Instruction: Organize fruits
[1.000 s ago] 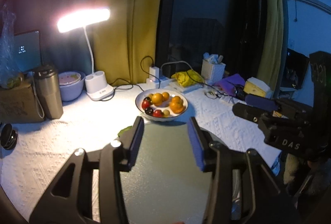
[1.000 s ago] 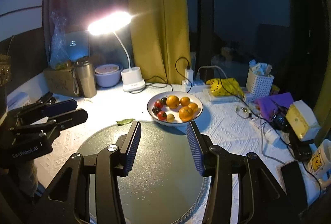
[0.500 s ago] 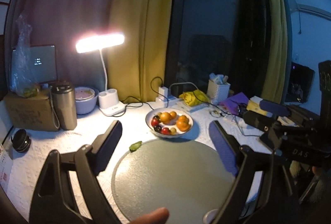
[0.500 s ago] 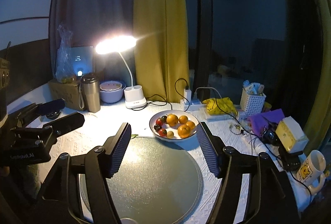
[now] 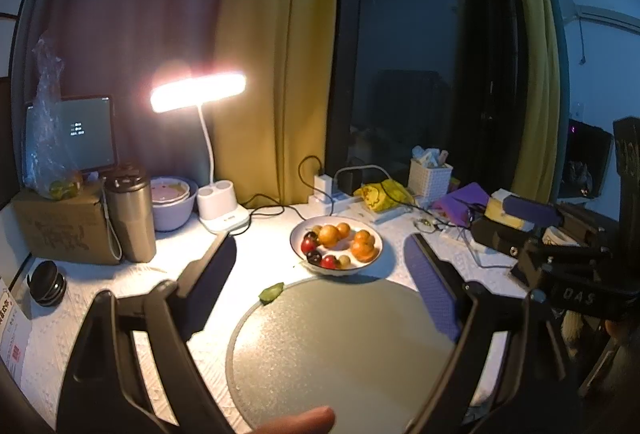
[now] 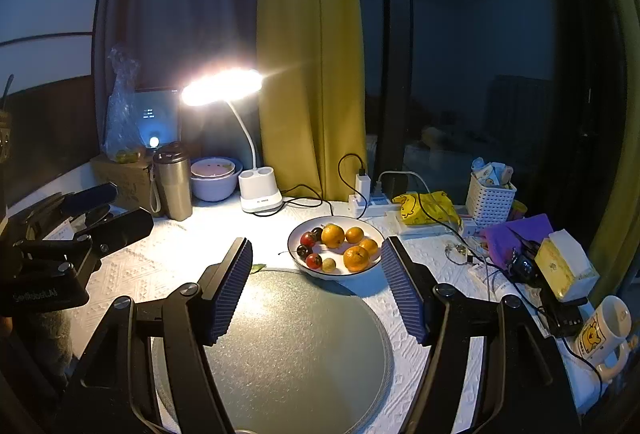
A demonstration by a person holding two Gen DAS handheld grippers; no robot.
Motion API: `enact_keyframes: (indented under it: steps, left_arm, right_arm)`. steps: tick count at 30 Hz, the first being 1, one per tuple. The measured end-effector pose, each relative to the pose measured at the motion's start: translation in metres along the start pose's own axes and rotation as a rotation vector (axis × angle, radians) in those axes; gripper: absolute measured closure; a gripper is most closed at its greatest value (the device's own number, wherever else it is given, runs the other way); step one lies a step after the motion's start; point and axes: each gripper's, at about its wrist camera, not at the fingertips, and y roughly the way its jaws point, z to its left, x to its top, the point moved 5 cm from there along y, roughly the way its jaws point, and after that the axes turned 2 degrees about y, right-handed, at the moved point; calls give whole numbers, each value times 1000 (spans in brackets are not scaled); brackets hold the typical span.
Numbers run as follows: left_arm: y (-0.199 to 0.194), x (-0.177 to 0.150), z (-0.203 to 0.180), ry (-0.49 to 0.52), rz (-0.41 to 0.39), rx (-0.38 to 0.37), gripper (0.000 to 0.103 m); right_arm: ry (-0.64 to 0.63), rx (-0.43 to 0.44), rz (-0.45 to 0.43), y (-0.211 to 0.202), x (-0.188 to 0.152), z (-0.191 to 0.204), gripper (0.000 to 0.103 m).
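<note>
Fruits (image 6: 340, 246) lie heaped in a white bowl (image 6: 298, 264) toward the desk's back edge, straight ahead of both tongs, beyond the bare round mat (image 6: 300, 346). Left tongs (image 5: 320, 274) and right tongs (image 6: 316, 282) both gape wide and empty, having just been opening. Right looks slightly nearer. Only a small leaf (image 5: 271, 292) lies by the mat's rim; nothing blocks the reach.

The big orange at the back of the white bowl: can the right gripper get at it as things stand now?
Probably yes. The right gripper is open and empty, and only the bare round mat lies before the white bowl. The big orange sits uncovered, though tomatoes crowd its left side.
</note>
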Motion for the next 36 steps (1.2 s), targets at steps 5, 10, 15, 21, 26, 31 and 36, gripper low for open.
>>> enact_keyframes:
  steps: [5, 10, 15, 21, 26, 31, 36]
  left_arm:
    - [3, 3, 1, 0, -3, -2, 16]
    - [6, 5, 2, -2, -2, -4, 16]
    - [10, 6, 3, -4, 0, -4, 16]
    - [11, 6, 3, -3, 0, -5, 16]
    - [13, 7, 3, -4, 2, -5, 16]
    - [19, 7, 2, -6, 8, -4, 16]
    - [27, 7, 4, -5, 18, -3, 16]
  right_arm:
    - [0, 0, 2, 1, 1, -1, 33]
    - [0, -1, 2, 3, 1, -2, 33]
    - [0, 0, 4, 6, 3, -3, 33]
    - [2, -1, 5, 10, 3, -4, 33]
    - [3, 2, 14, 16, 3, -8, 33]
    - [5, 2, 18, 20, 4, -10, 33]
    - [5, 4, 20, 28, 7, -13, 33]
